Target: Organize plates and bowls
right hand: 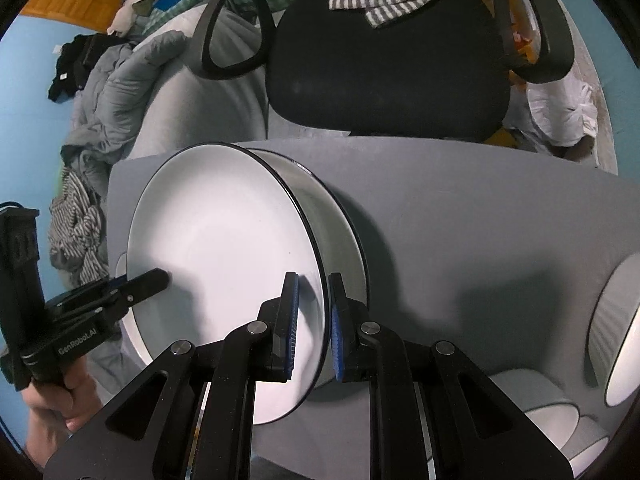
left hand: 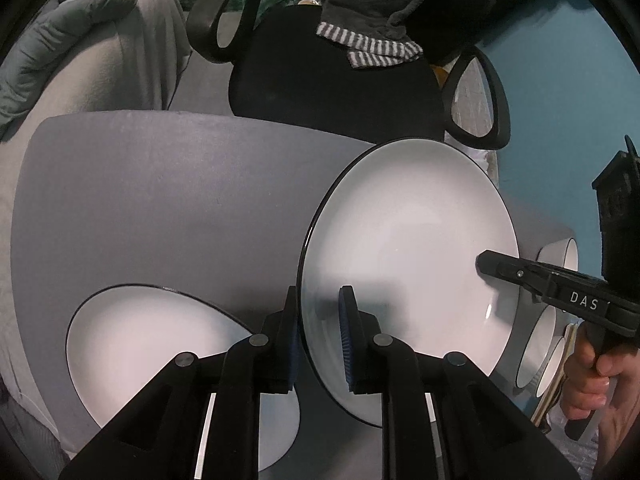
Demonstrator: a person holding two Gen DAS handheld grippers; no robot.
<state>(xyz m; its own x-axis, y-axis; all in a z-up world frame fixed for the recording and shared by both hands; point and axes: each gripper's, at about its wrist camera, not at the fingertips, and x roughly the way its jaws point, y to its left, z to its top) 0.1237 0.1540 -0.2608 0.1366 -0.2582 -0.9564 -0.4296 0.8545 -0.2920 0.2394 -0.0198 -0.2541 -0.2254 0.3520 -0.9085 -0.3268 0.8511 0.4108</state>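
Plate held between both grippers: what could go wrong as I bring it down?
1. The plate is pinched only at its thin rim by the left gripper and the right gripper, and it hangs tilted, so it could slip out.
2. A second plate lies just beneath; a tilted descent might knock rim against rim.

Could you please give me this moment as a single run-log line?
step: carrying plate | left gripper: shut on plate rim | right gripper: shut on opposite rim | below: second plate on grey table
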